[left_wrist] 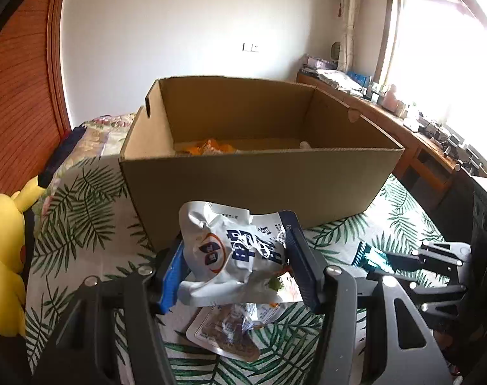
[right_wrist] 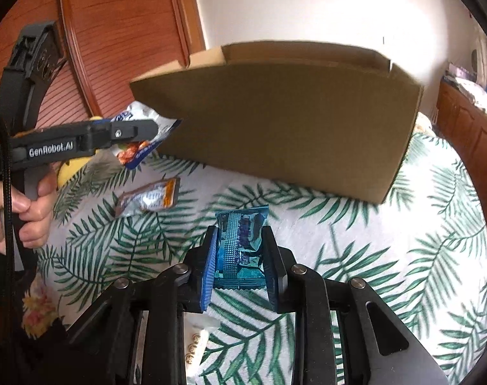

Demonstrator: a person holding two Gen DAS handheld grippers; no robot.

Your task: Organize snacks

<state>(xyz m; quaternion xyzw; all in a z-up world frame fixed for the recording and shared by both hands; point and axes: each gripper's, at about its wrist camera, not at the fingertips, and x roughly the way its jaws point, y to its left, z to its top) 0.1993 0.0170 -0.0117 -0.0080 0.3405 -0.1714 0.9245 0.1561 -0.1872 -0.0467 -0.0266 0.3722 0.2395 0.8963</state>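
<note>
Palm-leaf cloth (right_wrist: 355,224) covers the surface on which an open cardboard box (left_wrist: 259,173) stands, with a wooden door behind. The left gripper (left_wrist: 240,256) has its fingers clenched on a crumpled white snack bag (left_wrist: 230,250), held in the air just before the box; the right gripper (right_wrist: 238,253) pinches a small blue packet (right_wrist: 240,240) above the cloth. Both grips are on slack film, so either bag could slip out short of the box wall. Only the left wrist view shows orange snacks already lying inside; only the right wrist view shows an orange-edged pouch (right_wrist: 147,197) left on the cloth and the hand (right_wrist: 25,205) at the left handle.
</note>
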